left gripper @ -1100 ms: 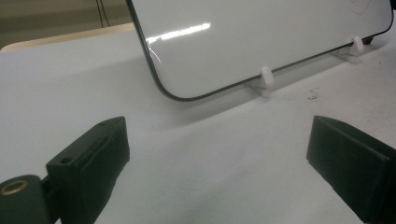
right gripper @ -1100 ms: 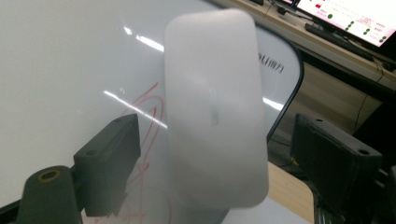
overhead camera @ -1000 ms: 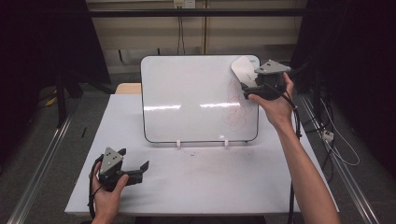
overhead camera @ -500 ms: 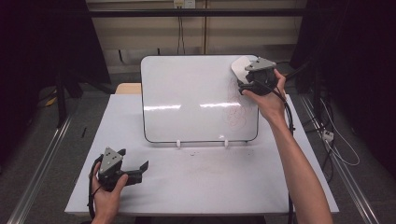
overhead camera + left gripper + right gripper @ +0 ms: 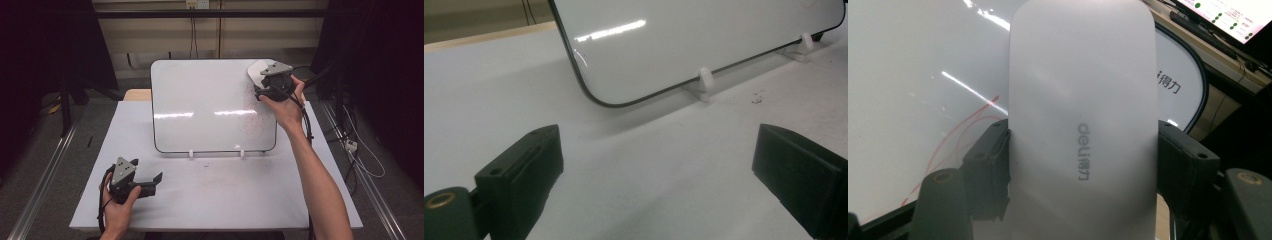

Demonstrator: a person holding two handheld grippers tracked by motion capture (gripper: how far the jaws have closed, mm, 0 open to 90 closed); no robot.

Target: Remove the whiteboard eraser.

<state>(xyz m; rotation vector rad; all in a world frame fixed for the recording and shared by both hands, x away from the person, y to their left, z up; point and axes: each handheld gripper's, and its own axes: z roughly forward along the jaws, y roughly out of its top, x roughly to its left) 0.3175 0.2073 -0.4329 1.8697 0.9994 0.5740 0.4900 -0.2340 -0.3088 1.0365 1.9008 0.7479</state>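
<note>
Two grippers at a white table (image 5: 215, 200), right gripper (image 5: 263, 85) clamped on a pale eraser (image 5: 1080, 120) at the whiteboard (image 5: 200, 105) upper right corner (over faint red marks (image 5: 252, 117)), left gripper (image 5: 152, 182) spread wide, low near the front left.

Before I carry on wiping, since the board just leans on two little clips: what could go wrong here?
The whiteboard rests on small white feet; pressing the eraser near its top corner might tip or slide it. The left gripper sits open and apart, not bracing it. Red marks lie lower and could get missed.
</note>
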